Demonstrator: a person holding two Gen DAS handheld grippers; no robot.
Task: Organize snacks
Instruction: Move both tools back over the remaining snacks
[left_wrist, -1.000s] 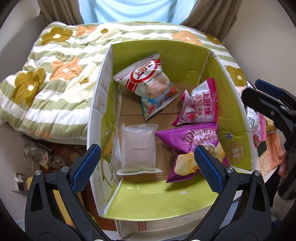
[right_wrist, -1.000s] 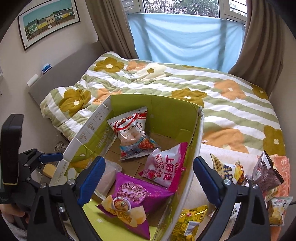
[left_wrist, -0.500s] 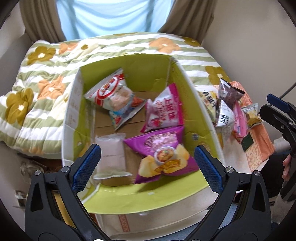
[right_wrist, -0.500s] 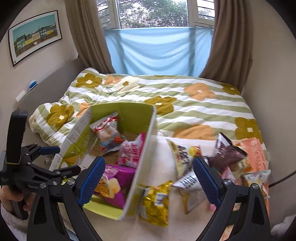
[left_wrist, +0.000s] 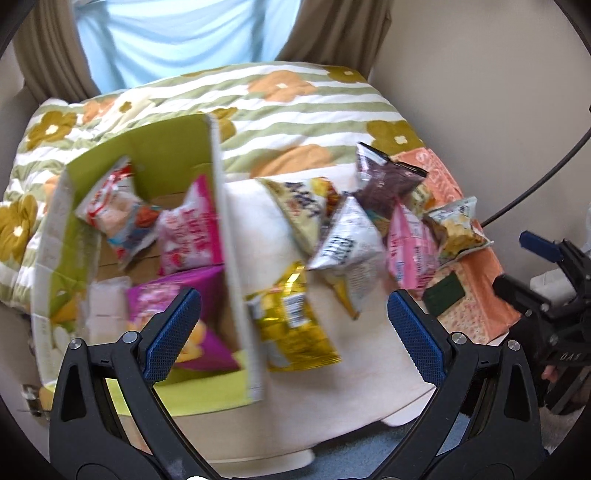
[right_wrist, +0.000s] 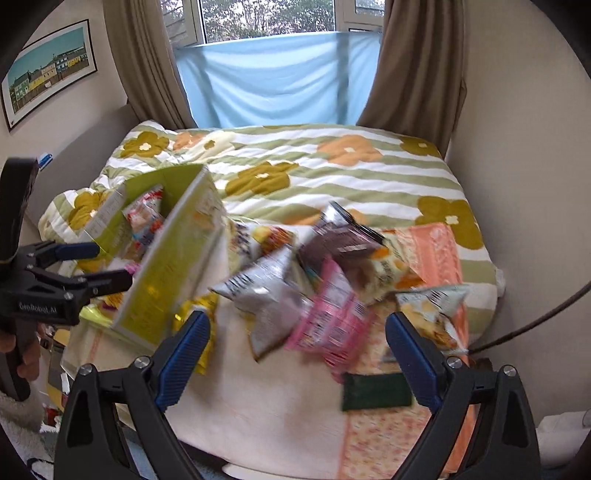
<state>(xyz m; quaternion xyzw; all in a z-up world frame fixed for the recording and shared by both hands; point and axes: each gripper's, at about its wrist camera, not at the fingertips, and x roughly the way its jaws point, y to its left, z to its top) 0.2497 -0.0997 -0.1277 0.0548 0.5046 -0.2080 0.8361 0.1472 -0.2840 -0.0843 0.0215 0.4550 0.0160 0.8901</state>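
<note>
Two grippers are shown, each with its blue-padded jaws spread wide apart and nothing held between them. The left gripper (left_wrist: 293, 334) is seen at the bottom of the left wrist view, its left pad over the box interior and its right pad over the cream cloth (left_wrist: 354, 373). The right gripper (right_wrist: 298, 356) occupies the bottom of the right wrist view, above the same cloth.

A green cardboard box (left_wrist: 227, 236) is located at centre left of the left wrist view, resting on the flowered quilt (left_wrist: 295, 107). Four packets are seen inside it: a red-and-white shrimp snack bag (left_wrist: 114, 210) at the upper part, a pink bag (left_wrist: 190, 232) beside it against the right wall, a purple chip bag (left_wrist: 162, 299) lower down, and a pale clear packet (left_wrist: 107, 306) at lower left.

Outside the box, to its right, the loose snacks are grouped on the cloth. A gold bag (left_wrist: 291, 325) lies just beside the box wall. A silver bag (left_wrist: 351, 247), a yellow-white bag (left_wrist: 306, 206), a dark brown bag (left_wrist: 388, 181), a pink packet (left_wrist: 406, 251) and a small chip bag (left_wrist: 458, 229) are overlapped in a cluster toward the upper right. A dark green flat packet (right_wrist: 376, 391) lies apart, lower right of the cluster in the right wrist view. Both views are motion-blurred, so print is not legible.
</note>
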